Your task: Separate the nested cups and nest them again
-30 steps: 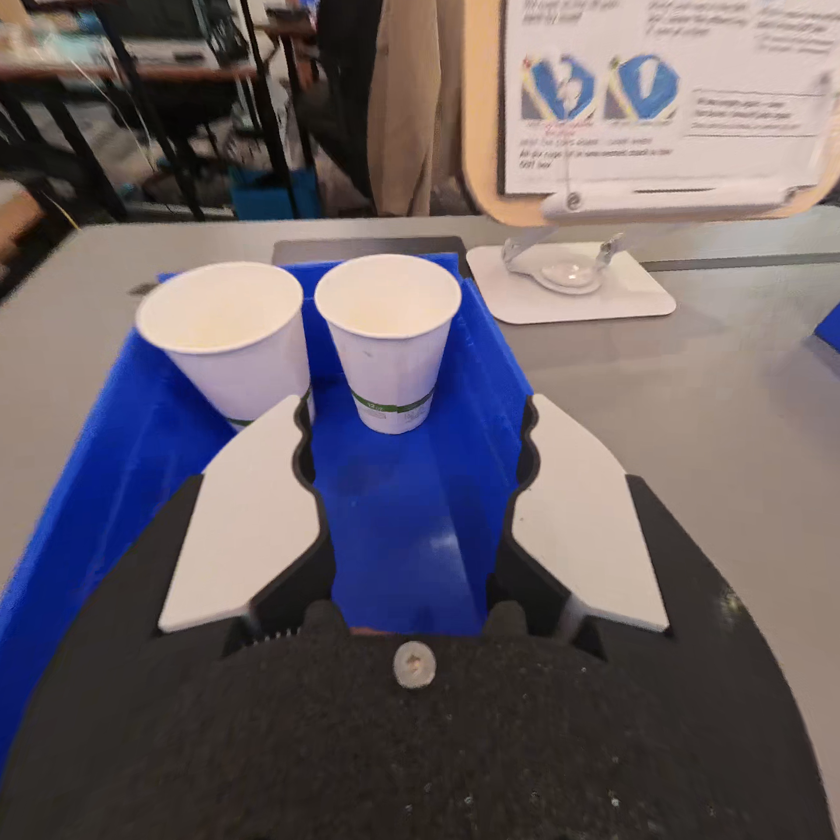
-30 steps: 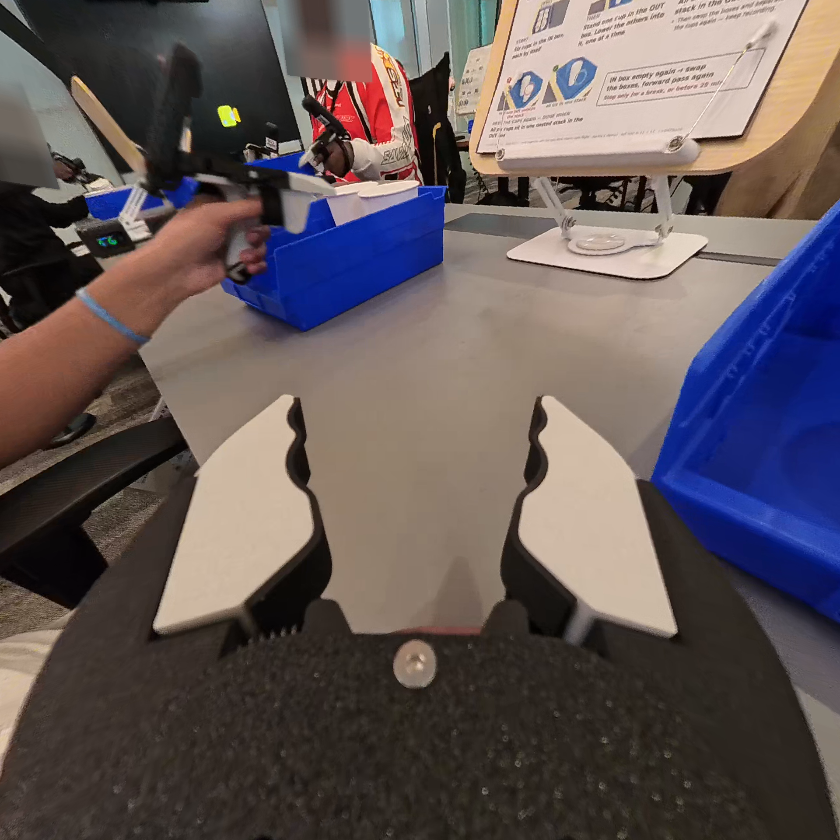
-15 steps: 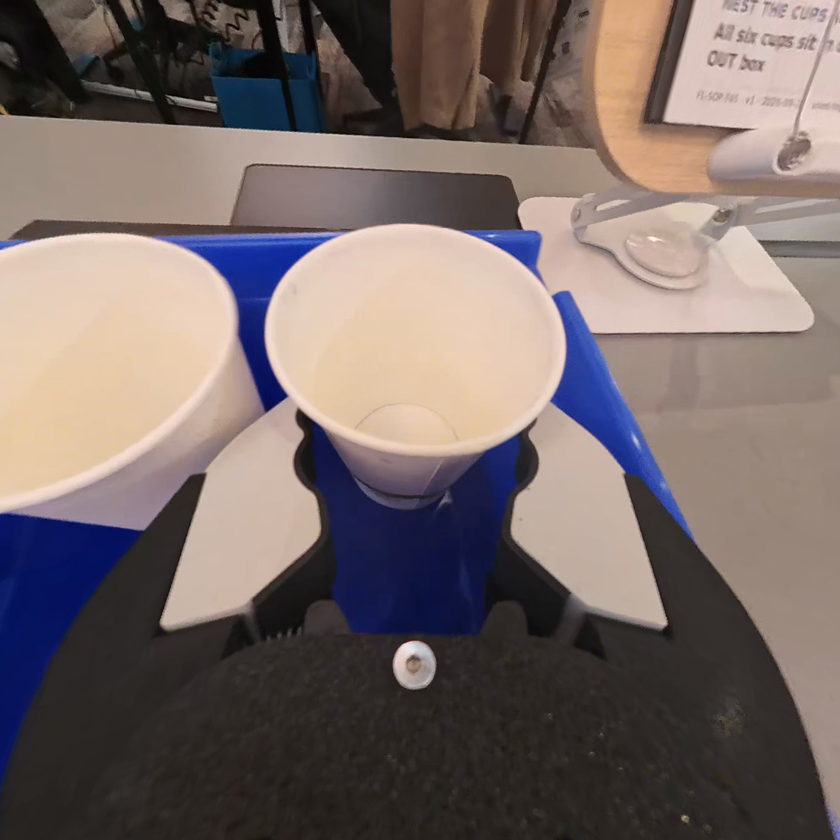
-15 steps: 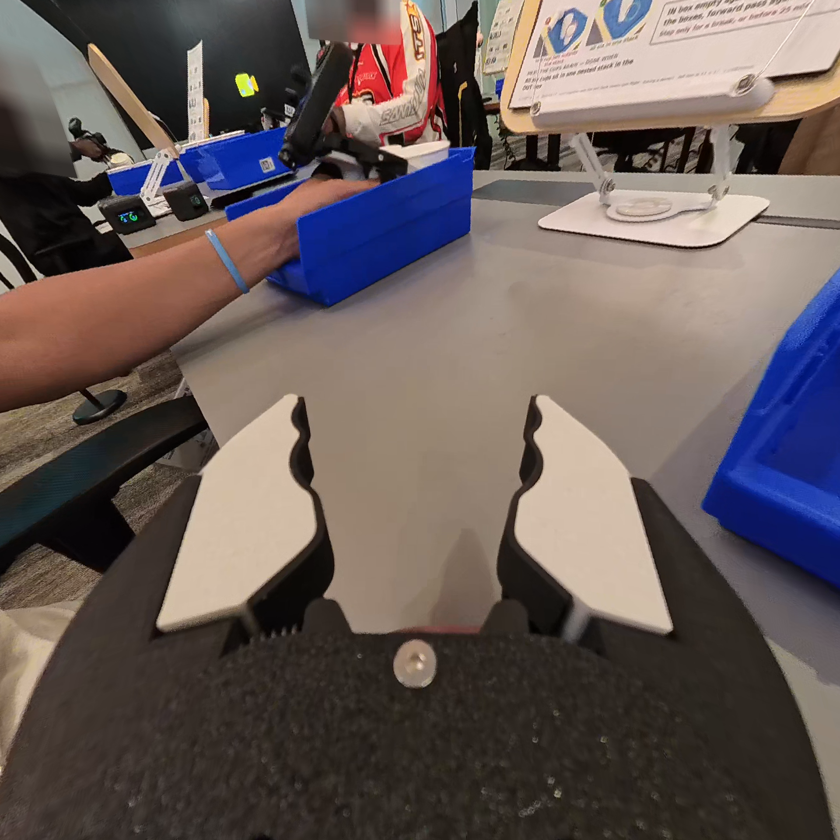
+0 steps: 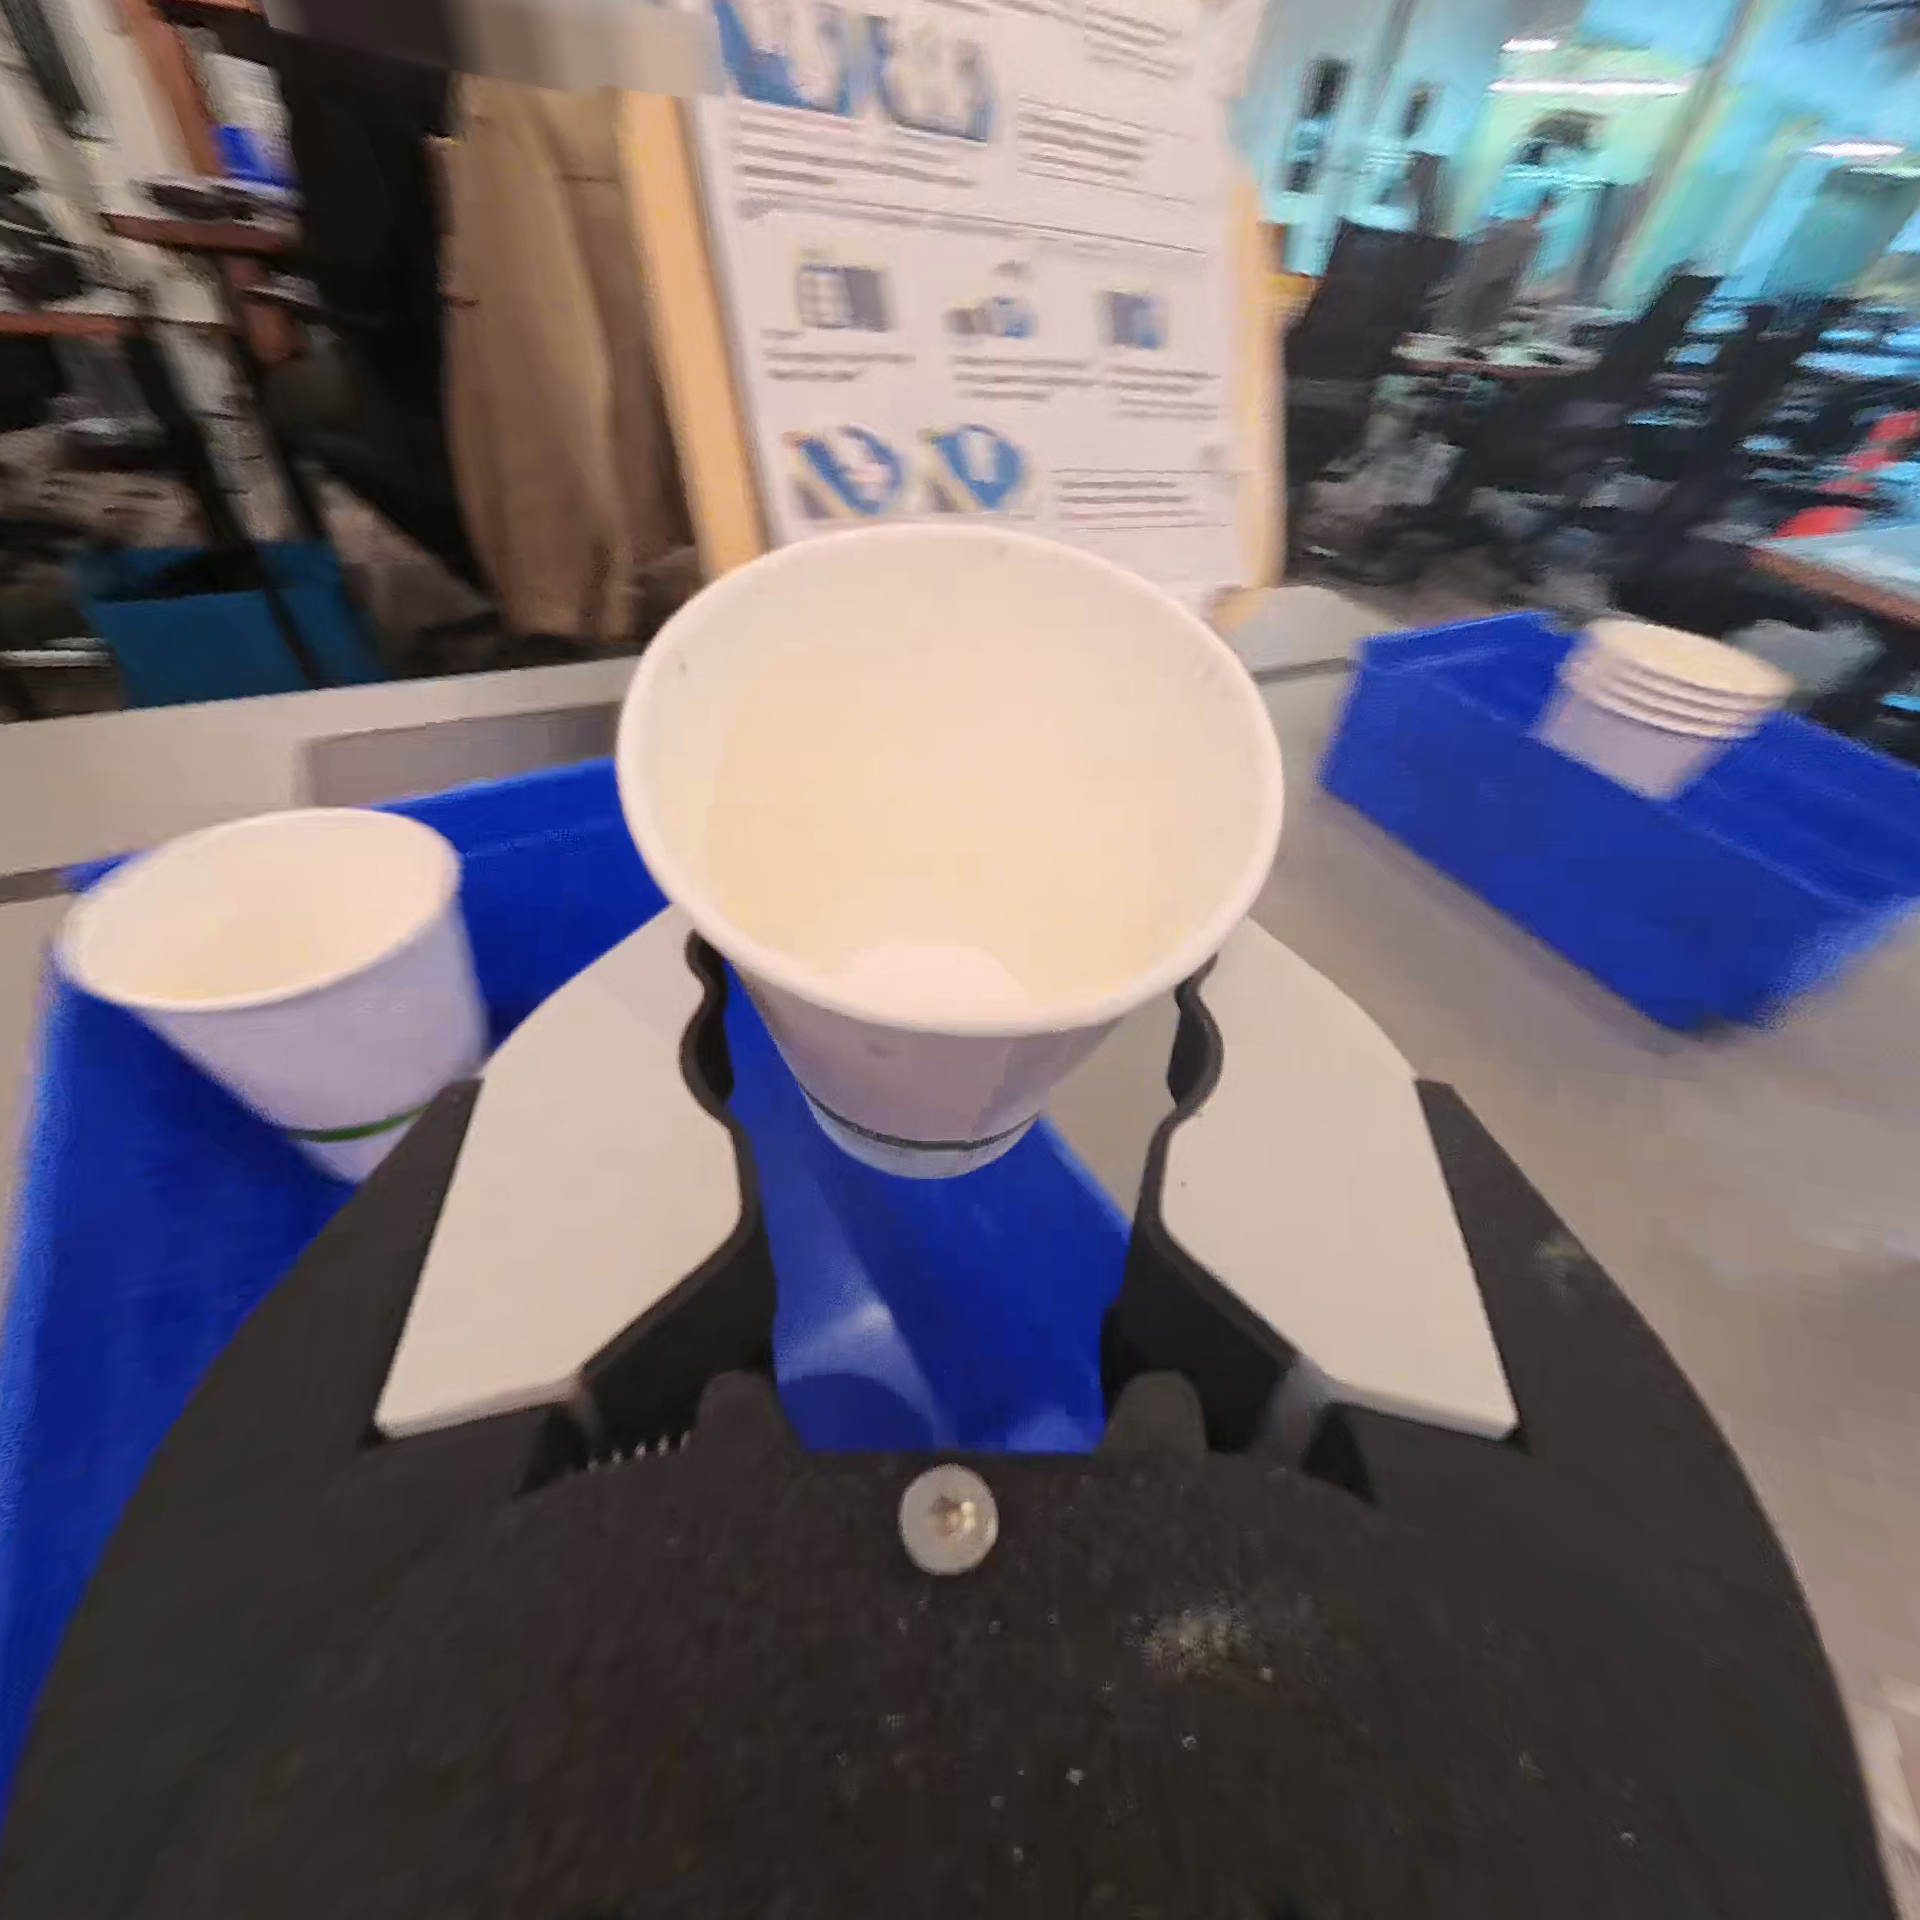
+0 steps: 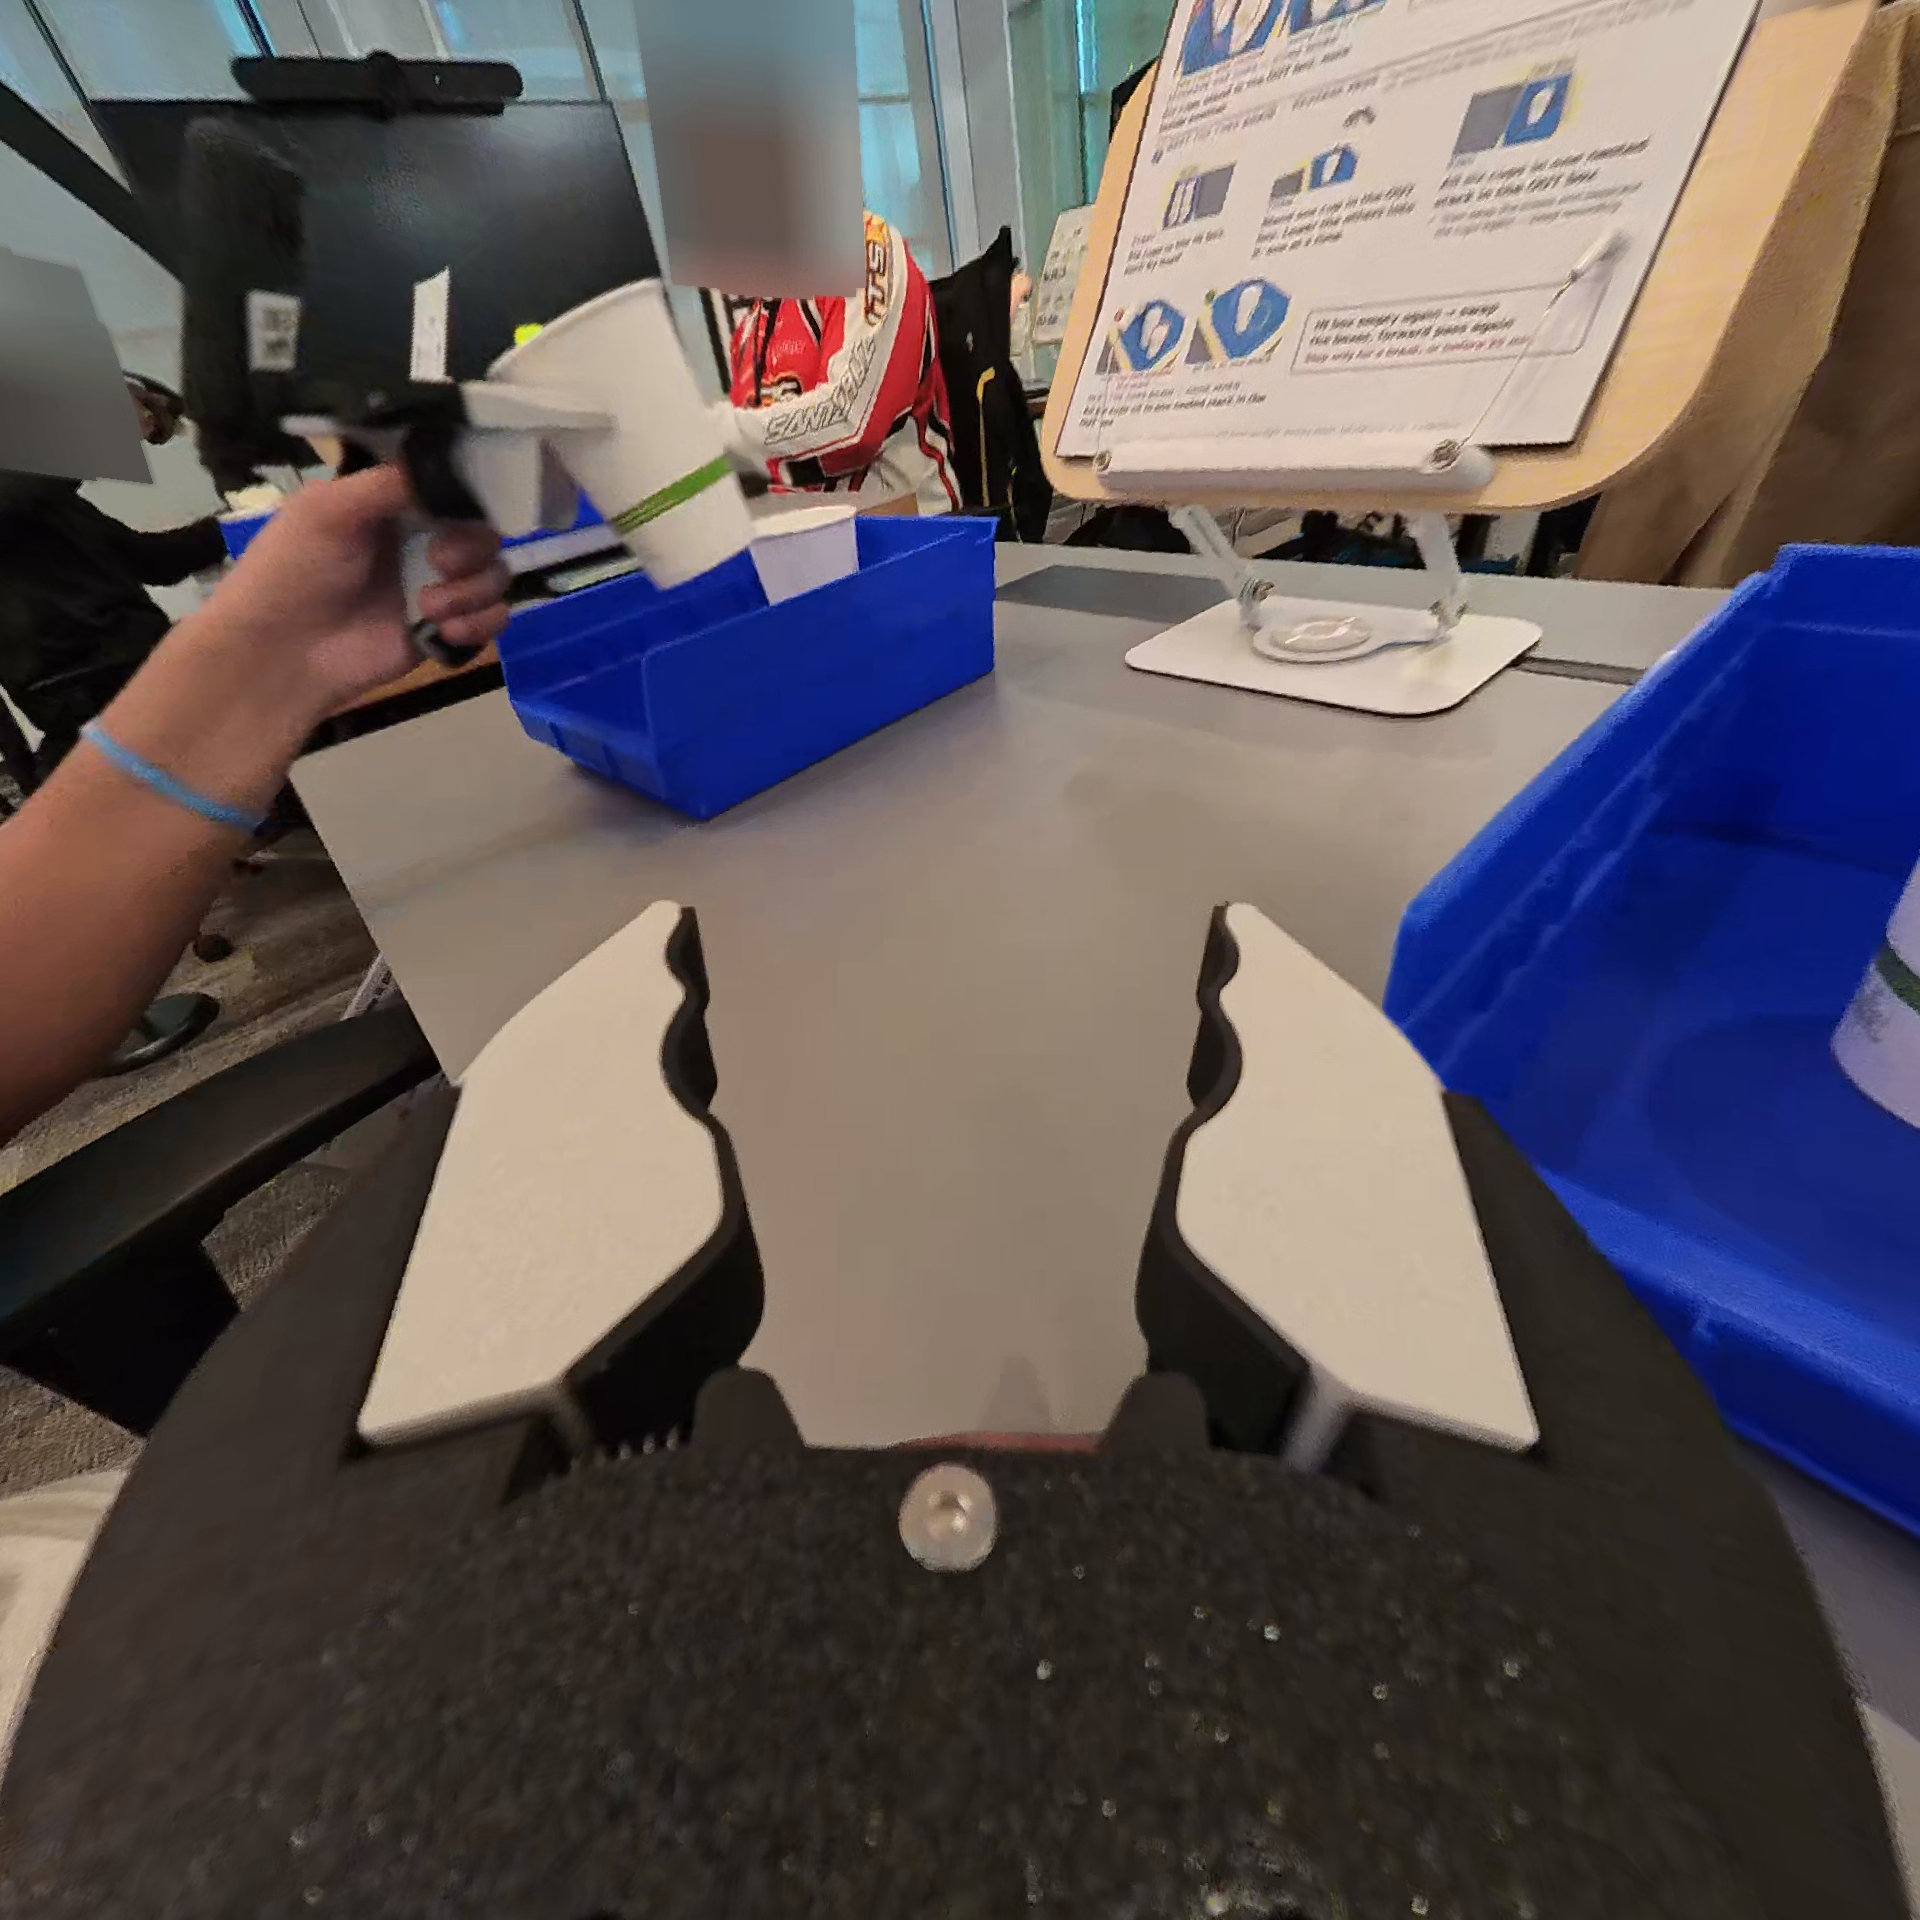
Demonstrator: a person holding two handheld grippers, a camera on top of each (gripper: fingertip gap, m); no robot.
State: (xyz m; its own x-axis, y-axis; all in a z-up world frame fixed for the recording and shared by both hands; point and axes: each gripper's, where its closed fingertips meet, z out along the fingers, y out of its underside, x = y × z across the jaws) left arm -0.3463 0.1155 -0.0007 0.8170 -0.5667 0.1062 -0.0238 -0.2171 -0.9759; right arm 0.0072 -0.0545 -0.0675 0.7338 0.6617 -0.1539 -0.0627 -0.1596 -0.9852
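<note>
My left gripper [image 5: 951,966] is shut on a white paper cup [image 5: 951,790] with a green band and holds it tilted, lifted above the left blue bin [image 5: 156,1247]. A second single cup [image 5: 260,935] stands in that bin. The right wrist view shows the same held cup [image 6: 634,436], the left bin [image 6: 790,665] and the cup left in it [image 6: 805,551]. A stack of nested cups [image 5: 1662,707] stands in the right blue bin [image 5: 1662,873]. My right gripper [image 6: 951,966] is open and empty over the grey table, left of the right bin [image 6: 1662,987].
A wooden board with an instruction sheet on a white stand [image 6: 1340,644] sits at the back of the table. A person in a red jacket [image 6: 842,395] is behind the left bin. A black chair arm [image 6: 156,1195] lies off the table's left edge.
My left gripper closed on the right-hand cup in the left bin and lifted it up, swinging toward the right. My right gripper stayed open, shifting slightly.
</note>
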